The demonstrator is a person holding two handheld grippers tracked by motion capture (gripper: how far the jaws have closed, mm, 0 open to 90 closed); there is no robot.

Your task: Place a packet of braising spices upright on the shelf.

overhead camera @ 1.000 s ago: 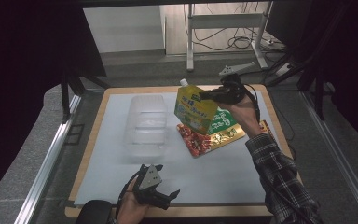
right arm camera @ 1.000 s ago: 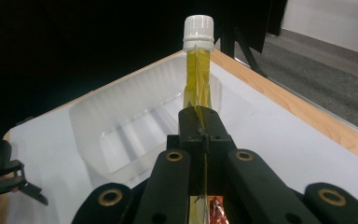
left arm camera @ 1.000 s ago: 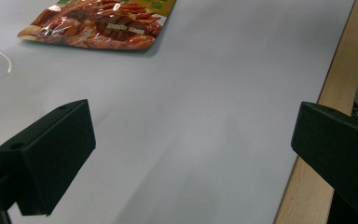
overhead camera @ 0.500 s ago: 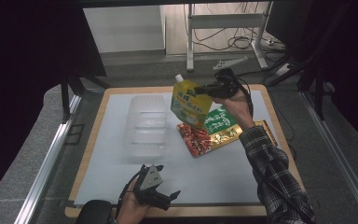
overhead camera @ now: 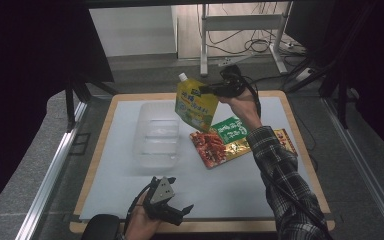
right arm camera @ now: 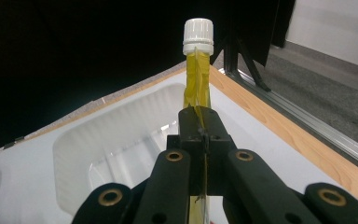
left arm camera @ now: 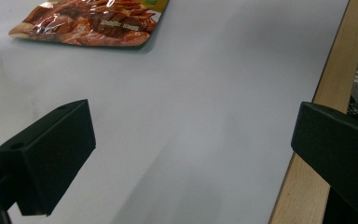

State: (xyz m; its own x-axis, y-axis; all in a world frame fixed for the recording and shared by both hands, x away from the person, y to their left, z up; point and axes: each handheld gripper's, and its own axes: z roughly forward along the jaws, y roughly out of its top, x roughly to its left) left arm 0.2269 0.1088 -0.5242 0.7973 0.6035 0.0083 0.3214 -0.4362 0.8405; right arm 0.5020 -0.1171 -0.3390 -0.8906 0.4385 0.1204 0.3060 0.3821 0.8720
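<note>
The yellow spout pouch (overhead camera: 196, 103) is pinched by the right gripper (overhead camera: 206, 90) above the clear tray (overhead camera: 156, 135); the left gripper (overhead camera: 172, 207) is spread wide, nothing gripped.

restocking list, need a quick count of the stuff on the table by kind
spouted pouch: 1, yellow, held up by the right hand-held gripper
flat snack packets: 3, red, green, gold
clear plastic tray: 1
total: 5
</note>
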